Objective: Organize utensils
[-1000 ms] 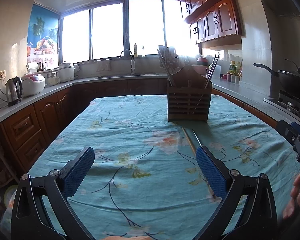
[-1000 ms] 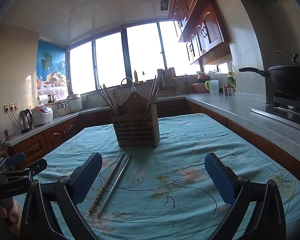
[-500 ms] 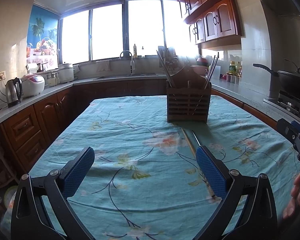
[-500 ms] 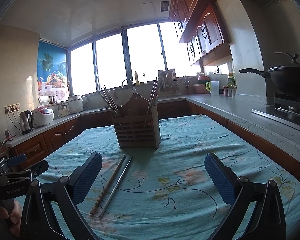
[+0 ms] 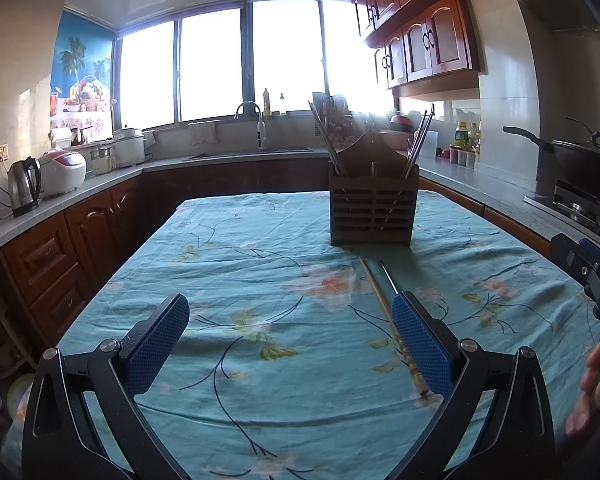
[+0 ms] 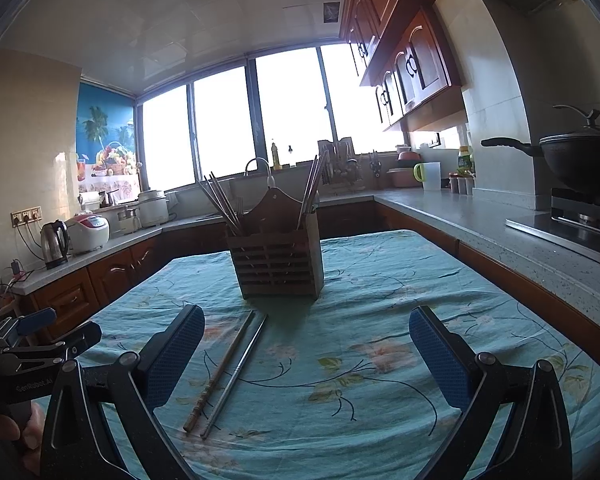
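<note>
A slatted wooden utensil holder (image 5: 372,212) (image 6: 278,266) stands mid-table with several chopsticks upright in its two side compartments. A wooden chopstick (image 6: 220,372) (image 5: 384,312) and a metal chopstick (image 6: 236,372) (image 5: 389,278) lie side by side on the floral cloth in front of it. My left gripper (image 5: 290,332) is open and empty above the cloth; its right finger covers part of both chopsticks. My right gripper (image 6: 306,344) is open and empty, with the chopsticks just inside its left finger.
The table wears a teal floral cloth (image 5: 260,280) (image 6: 380,320). Counters run along both sides, with a kettle (image 5: 24,186) and rice cooker (image 5: 66,168) left, a wok on the stove (image 6: 580,156) right. A sink is at the back.
Both grippers have drifted very slightly toward the holder. The chopsticks and holder have not moved.
</note>
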Available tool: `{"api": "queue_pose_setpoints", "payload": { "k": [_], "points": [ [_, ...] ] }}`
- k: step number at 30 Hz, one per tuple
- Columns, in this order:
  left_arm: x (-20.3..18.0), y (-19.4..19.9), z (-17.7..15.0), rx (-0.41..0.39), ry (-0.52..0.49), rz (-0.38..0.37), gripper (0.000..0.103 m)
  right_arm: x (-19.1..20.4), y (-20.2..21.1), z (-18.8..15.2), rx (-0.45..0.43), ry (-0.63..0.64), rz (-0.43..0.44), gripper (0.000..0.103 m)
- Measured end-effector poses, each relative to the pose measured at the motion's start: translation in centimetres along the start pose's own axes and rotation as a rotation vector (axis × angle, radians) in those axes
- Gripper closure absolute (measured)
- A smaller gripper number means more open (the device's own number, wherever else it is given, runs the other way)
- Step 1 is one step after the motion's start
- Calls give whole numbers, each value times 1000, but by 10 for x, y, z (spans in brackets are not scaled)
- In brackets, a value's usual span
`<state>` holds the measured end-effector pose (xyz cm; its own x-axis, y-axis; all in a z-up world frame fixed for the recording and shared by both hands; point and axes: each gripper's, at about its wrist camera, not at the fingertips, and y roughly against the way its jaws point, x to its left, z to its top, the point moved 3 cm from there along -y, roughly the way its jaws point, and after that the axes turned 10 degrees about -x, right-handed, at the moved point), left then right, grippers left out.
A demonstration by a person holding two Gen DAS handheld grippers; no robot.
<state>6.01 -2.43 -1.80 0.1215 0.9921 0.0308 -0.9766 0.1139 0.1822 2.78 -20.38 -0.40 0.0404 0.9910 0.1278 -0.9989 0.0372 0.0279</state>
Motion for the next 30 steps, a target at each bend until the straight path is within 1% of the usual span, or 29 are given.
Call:
{"api": "queue_pose_setpoints", "payload": {
  "k": [10,30],
  "points": [
    [0,-3,-1,10,7,-5,0,1,-2,0,10,5,2,0],
    [0,-11,2,31,21,-26,0,-2,-19,-3,64,9,9,0]
  ]
}}
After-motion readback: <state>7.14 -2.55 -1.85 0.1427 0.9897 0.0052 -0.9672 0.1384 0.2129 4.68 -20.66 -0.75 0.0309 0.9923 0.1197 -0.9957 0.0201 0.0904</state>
